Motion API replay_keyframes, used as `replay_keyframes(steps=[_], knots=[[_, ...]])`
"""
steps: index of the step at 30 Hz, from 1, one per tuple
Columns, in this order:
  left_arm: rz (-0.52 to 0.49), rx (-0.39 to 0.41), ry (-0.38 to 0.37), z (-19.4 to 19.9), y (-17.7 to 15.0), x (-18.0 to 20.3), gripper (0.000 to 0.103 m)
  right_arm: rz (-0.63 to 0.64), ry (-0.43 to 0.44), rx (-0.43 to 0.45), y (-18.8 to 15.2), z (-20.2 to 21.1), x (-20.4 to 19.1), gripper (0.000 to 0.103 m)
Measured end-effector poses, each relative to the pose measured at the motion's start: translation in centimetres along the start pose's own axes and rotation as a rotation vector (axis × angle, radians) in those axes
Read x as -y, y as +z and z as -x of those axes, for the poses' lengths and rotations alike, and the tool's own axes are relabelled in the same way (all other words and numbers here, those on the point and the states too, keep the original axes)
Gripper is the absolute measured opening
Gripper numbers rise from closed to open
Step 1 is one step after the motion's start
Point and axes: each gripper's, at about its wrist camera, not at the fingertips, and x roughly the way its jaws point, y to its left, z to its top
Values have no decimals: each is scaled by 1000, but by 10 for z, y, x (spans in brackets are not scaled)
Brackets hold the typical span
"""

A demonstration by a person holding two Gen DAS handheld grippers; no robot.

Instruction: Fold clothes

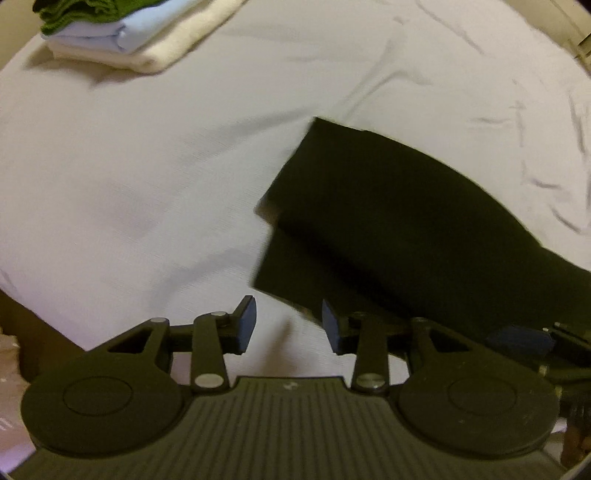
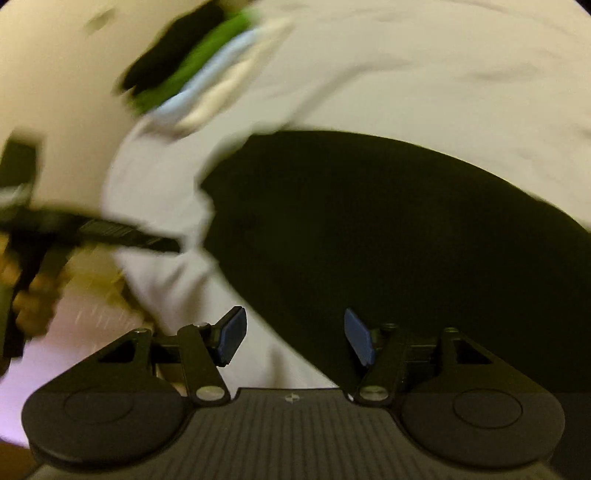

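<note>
At the far left of the left wrist view, a stack of folded clothes [image 1: 122, 33] is seen on the white sheet [image 1: 147, 166]: a green piece on top, a pale blue one under it, a cream one at the bottom. In the lower middle, the left gripper [image 1: 289, 325] is held with its jaws wide apart and nothing between them, just above the sheet. To its right, a black garment [image 1: 388, 221] is laid flat on the sheet, folded into a long strip, its near corner just beside the right-hand finger. At the lower right edge, part of the right gripper [image 1: 524, 341] is seen on the garment.

In the blurred right wrist view, the stack [image 2: 192, 70] is seen at upper left. The right gripper [image 2: 293, 338] is held wide and empty, close over the garment's [image 2: 369, 229] near edge.
</note>
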Motion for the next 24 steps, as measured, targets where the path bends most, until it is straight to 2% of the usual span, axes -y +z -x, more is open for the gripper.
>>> replay_keyframes(steps=[4, 6, 10, 14, 17, 24], knots=[[15, 37, -16, -3, -9, 12, 39, -199, -166, 99, -31, 37, 56, 62], [-2, 62, -28, -7, -13, 21, 39, -203, -256, 144, -49, 54, 75, 62], [-86, 155, -69, -17, -23, 38, 38, -165, -390, 239, -85, 82, 109, 62], [-173, 249, -110, -28, -33, 55, 38, -95, -461, 363, -122, 97, 139, 62], [-244, 314, -140, -37, -40, 67, 38, -13, -509, 428, -141, 89, 148, 62], [-367, 444, -128, -62, -55, 71, 39, 119, -563, 544, -184, 74, 164, 63]])
